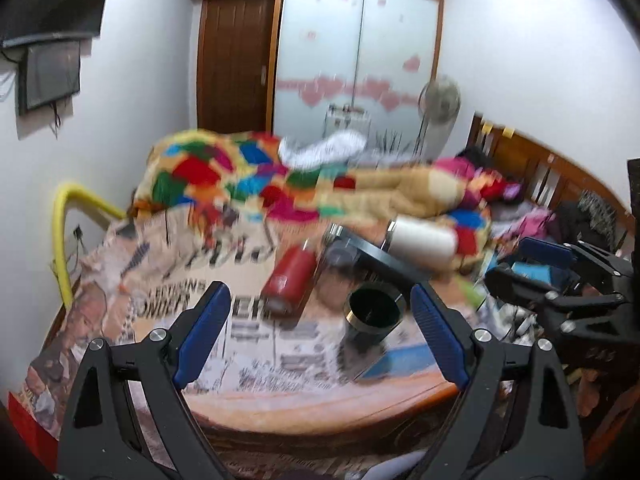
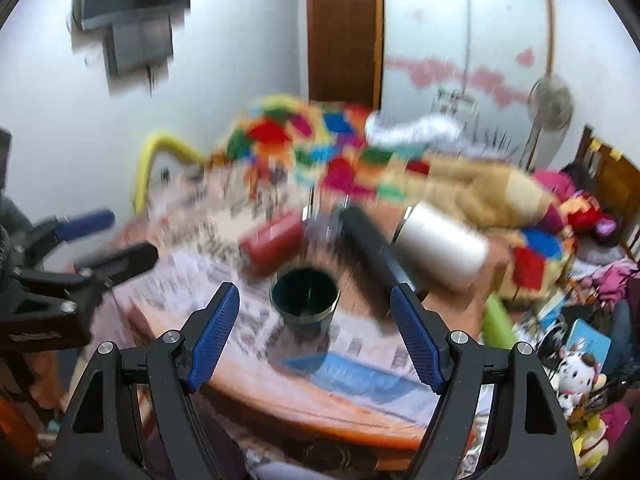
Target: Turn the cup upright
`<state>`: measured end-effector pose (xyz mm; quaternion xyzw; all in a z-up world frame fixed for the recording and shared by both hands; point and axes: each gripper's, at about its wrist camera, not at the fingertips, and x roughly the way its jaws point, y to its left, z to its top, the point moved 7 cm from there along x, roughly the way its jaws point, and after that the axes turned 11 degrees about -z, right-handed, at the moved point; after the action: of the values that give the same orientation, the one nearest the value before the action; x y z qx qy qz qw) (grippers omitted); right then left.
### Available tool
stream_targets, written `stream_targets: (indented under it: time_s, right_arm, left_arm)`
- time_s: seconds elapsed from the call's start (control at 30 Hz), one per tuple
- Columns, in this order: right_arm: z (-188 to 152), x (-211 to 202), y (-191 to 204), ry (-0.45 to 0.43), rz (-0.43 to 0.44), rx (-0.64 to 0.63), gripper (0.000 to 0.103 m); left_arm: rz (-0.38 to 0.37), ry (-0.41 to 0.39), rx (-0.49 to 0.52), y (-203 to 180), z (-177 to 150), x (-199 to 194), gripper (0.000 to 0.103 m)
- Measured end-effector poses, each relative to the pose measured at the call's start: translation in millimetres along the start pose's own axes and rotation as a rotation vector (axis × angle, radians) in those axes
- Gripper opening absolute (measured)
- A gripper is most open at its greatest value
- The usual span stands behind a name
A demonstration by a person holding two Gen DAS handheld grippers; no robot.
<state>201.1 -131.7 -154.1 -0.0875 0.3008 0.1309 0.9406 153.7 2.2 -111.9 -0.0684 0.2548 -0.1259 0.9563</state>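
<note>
A table (image 1: 320, 396) covered in newspaper (image 1: 168, 280) holds a white flask (image 1: 424, 242), a black flask (image 1: 380, 258) and a red flask (image 1: 290, 280), all lying down. The dark cup (image 2: 304, 296) stands upright near the front edge, mouth up; contents unclear. Left gripper (image 1: 320, 304) and right gripper (image 2: 314, 304) both gape wide, holding nothing.

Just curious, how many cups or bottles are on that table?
4, possibly more hidden: dark green cup upright in front, red bottle lying left, black bottle lying behind, white bottle lying right.
</note>
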Motion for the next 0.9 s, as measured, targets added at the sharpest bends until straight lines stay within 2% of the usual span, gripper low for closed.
stream_targets:
  time_s: [0.23, 0.43, 0.53, 0.67, 0.77, 0.9]
  right_arm:
    - [42, -107, -20, -0.288, -0.001, 0.11, 0.076]
    - [48, -154, -14, -0.428, -0.021, 0.137, 0.078]
    - [44, -160, -10, -0.454, -0.038, 0.146, 0.082]
    - [40, -160, -11, -0.463, -0.063, 0.154, 0.095]
    - [38, -157, -10, -0.461, -0.085, 0.154, 0.103]
    - [33, -162, -12, -0.458, -0.108, 0.137, 0.103]
  left_arm:
    - [0.004, -0.212, 0.065, -41, 39, -74, 0.092]
    - [0.033, -0.34, 0.092, -62, 49, -119, 0.093]
    - [0.049, -0.376, 0.089, -64, 45, -131, 0.097]
    - [0.076, -0.389, 0.088, -63, 40, -140, 0.103]
    - [0.102, -0.391, 0.094, -62, 37, -142, 0.103]
    - [0.111, -0.389, 0.091, -62, 34, -142, 0.103]
